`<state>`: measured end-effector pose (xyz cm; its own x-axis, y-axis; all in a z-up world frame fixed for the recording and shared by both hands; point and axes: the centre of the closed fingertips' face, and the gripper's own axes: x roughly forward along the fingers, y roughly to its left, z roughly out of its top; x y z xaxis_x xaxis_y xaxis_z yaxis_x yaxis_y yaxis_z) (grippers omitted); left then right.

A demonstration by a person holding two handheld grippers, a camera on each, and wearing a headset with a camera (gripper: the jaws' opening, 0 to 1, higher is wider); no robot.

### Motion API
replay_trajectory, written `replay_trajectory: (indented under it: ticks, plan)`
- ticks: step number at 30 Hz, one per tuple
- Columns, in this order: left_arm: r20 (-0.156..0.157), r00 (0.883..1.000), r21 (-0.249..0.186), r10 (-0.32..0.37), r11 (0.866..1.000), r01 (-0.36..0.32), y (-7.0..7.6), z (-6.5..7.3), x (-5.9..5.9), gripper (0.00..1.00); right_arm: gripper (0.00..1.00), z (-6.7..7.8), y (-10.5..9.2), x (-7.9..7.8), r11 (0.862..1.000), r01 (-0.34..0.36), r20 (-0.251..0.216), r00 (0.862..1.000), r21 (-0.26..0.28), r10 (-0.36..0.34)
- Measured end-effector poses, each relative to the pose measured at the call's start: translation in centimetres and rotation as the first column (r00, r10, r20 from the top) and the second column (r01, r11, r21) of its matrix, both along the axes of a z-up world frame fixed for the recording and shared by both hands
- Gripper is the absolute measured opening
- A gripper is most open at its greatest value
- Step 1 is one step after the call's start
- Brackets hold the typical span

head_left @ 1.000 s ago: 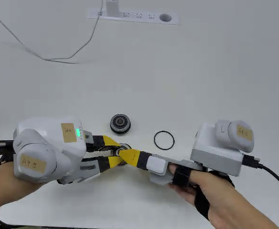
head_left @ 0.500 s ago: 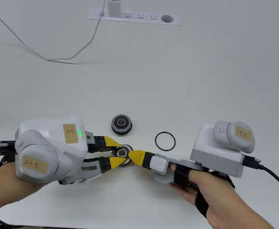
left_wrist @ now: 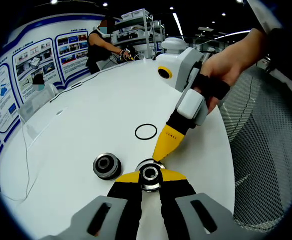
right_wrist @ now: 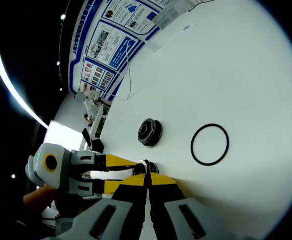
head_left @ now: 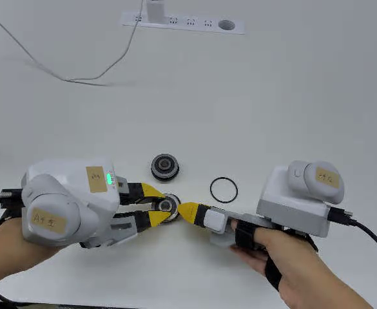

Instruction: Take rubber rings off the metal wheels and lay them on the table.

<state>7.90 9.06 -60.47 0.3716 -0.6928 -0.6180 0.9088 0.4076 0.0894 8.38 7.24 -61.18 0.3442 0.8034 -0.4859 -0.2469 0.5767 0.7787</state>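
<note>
**Ana:** How much is done?

**Ben:** 1 loose ring [head_left: 223,190] lies flat on the table [head_left: 272,109], just right of the middle in the head view. So I think 1 ring is off.

**Ana:** What is left?

**Ben:** There are 2 wheels. The held wheel [head_left: 170,205] is low in the middle of the head view. The left gripper [head_left: 157,205] has its 2 yellow jaws clamped on it, 1 on each side. The right gripper [head_left: 187,211] has its jaws pressed together, and its tip touches the rim of that wheel. I think it is trying to pick at the rubber there.

**Ana:** And the other wheel [head_left: 164,167]?

**Ben:** It sits alone just above the grippers, with nothing touching it. Its edge looks dark, so it may have its ring on.

**Ana:** What is hard to see?

**Ben:** I cannot tell if a bit of rubber is caught between the right jaws. The left jaws cover the sides of the held wheel, so I cannot see its ring well.
</note>
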Motion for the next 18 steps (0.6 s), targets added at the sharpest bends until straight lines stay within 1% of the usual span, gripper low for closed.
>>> replay_trajectory:
  ticks: [5, 8, 12, 16, 18]
  plan:
    - [0.004, 1.0, 0.004, 0.005, 1.0, -0.005, 0.01, 0.03, -0.01, 0.13, 0.02, -0.08, -0.03, 0.0, 1.0, 0.007, -0.014, 1.0, -0.018, -0.008]
    - [0.002, 1.0, 0.007, 0.009, 1.0, -0.009, 0.02, 0.03, -0.01, 0.13, 0.01, 0.07, -0.07, -0.1, 1.0, 0.023, -0.045, 0.999, -0.002, -0.023]
    - [0.008, 1.0, 0.022, -0.003, 1.0, 0.003, -0.02, 0.04, -0.06, 0.13, 0.01, 0.19, -0.05, -0.19, 1.0, 0.018, -0.038, 0.999, 0.005, -0.017]
    - [0.008, 1.0, 0.022, -0.005, 1.0, 0.005, -0.03, 0.03, -0.07, 0.12, 0.0, 0.39, 0.09, -0.35, 0.999, 0.025, -0.063, 0.998, 0.04, -0.022]
    - [0.007, 1.0, 0.022, -0.005, 1.0, 0.005, -0.04, 0.04, -0.08, 0.12, 0.0, 0.47, 0.18, -0.41, 0.999, 0.02, -0.061, 0.998, 0.043, -0.017]
